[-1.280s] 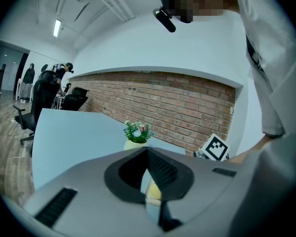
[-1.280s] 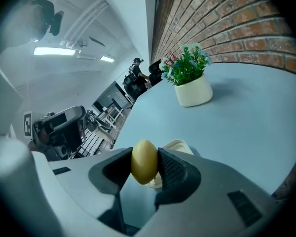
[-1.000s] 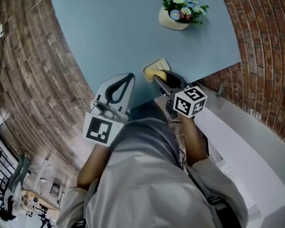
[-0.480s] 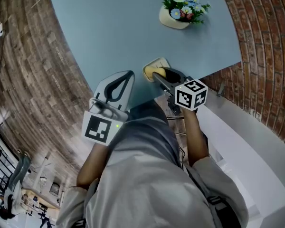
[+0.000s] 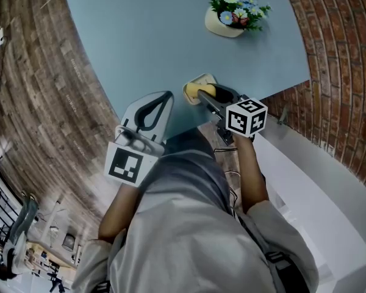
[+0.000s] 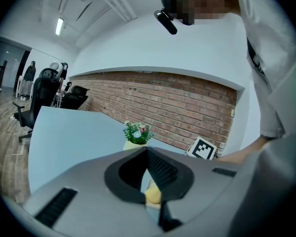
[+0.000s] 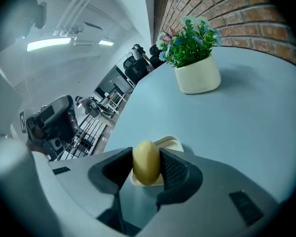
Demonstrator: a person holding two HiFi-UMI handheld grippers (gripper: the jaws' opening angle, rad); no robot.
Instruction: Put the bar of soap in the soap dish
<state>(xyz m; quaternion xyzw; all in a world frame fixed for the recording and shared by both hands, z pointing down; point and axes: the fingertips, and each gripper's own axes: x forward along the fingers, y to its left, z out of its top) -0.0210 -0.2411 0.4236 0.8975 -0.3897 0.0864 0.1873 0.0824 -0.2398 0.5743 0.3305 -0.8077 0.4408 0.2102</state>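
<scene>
My right gripper (image 7: 146, 166) is shut on a yellow oval bar of soap (image 7: 146, 162), its pads pressing on both sides. The soap hangs over the near end of a cream soap dish (image 7: 171, 143) on the pale blue table; whether it touches the dish I cannot tell. In the head view the soap (image 5: 205, 90) and dish (image 5: 194, 83) lie near the table's front edge, just past the right gripper (image 5: 211, 95). My left gripper (image 5: 166, 96) rests to their left with its jaw tips together and nothing held. Through its jaws the soap (image 6: 153, 195) shows.
A cream pot of small flowers (image 5: 233, 12) stands at the far right of the table (image 5: 134, 35). A brick wall (image 5: 335, 60) runs along the right side and a white ledge (image 5: 311, 182) sits below it. Wood flooring lies to the left.
The right gripper has tipped a little further down and its marker cube has shifted slightly toward the table, keeping the soap over the dish. The left gripper has not moved.
</scene>
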